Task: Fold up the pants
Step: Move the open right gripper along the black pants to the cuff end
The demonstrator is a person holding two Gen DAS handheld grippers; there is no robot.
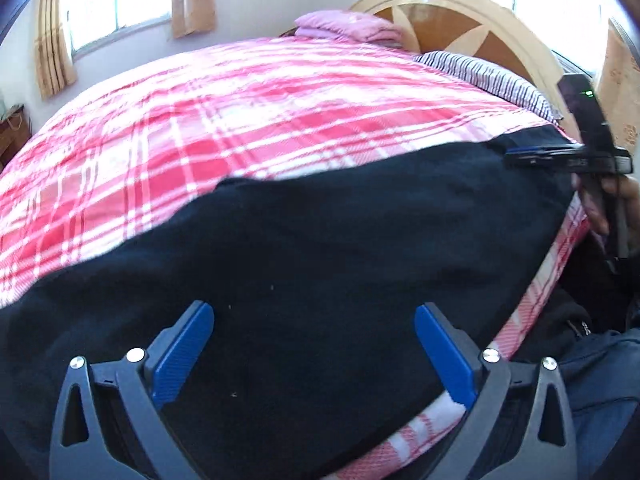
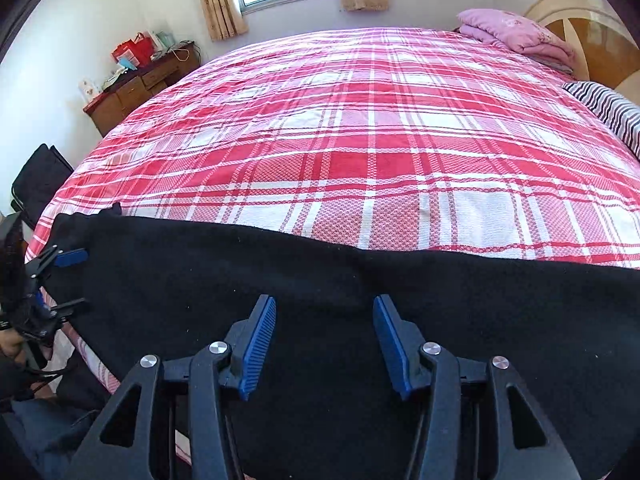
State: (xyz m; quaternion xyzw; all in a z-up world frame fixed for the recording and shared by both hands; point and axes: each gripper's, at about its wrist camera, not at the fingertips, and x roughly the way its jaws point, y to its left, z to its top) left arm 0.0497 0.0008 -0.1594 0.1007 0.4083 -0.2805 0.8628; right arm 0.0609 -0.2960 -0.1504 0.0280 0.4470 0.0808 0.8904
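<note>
Each hand-held gripper, the left [image 1: 314, 354] and the right [image 2: 324, 344], has black angular linkage arms, round silver screws and ribbed blue finger pads [image 2: 260, 346].

I see the pants [image 2: 320, 280] lying along the near edge of the bed [image 2: 360, 140], a folded blanket [image 2: 516, 34] and pillow [image 2: 612, 114] far right, a dresser [image 2: 136, 84] beyond left.

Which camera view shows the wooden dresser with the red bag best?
The right wrist view. There the wooden dresser stands whole beside the bed, with the red bag on top. The left wrist view shows only a dark corner of it at the frame's left edge.
</note>
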